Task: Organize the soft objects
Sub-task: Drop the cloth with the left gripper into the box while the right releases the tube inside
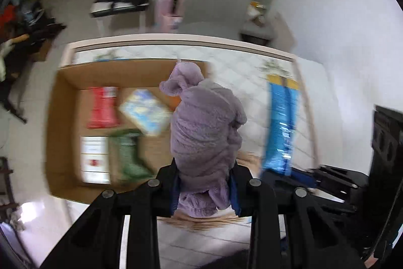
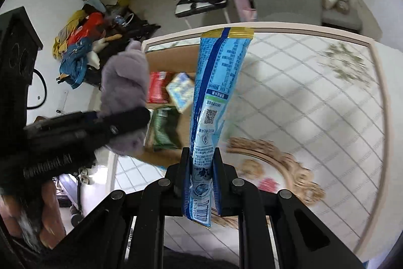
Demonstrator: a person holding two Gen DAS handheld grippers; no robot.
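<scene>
- Already the open brown cardboard box [image 1: 63, 102] on the tiled table [image 2: 314, 97] contains several soft packets.
- My left gripper [image 1: 205, 183] squeezes a fluffy lilac plush towel [image 1: 205, 122] above the box edge.
- My right gripper [image 2: 201, 168] clamps a long blue plastic sachet [image 2: 216, 82]; both are not yet inside.

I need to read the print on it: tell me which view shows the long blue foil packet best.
The right wrist view: the long blue foil packet runs up the centre, clamped in the right gripper, with text, QR code and barcode visible. The left wrist view shows the packet only from the side, blurred, print unreadable.
</scene>
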